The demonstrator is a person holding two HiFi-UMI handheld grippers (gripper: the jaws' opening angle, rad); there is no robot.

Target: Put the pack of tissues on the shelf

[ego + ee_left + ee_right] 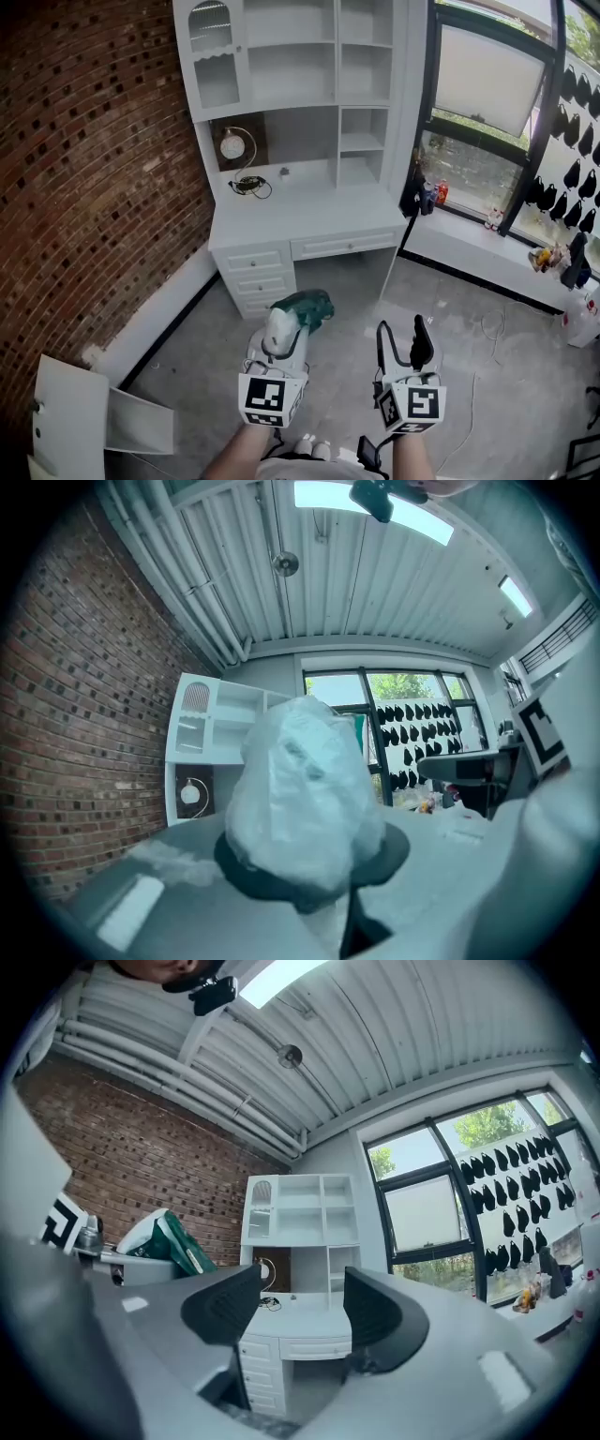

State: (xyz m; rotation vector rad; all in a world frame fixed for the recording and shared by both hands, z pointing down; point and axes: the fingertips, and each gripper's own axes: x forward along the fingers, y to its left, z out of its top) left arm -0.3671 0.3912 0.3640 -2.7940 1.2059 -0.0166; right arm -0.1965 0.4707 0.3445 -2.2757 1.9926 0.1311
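Your left gripper (314,866) pinches the tissues (305,789) by their slick wrap, at lower centre of the head view. Your right gripper (292,1312) is spread and empty. On the reach to the shelf (336,66), at upper centre, the wrap could slip free.

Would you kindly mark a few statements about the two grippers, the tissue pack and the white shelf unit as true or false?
1. The left gripper is shut on the plastic-wrapped white-and-green pack of tissues. True.
2. The right gripper holds a second pack. False: its jaws stand apart with nothing between them.
3. The pack already lies on the white shelf unit. False: it is in the left gripper, well short of the unit.
4. A red brick wall stands left of the shelf unit. True.
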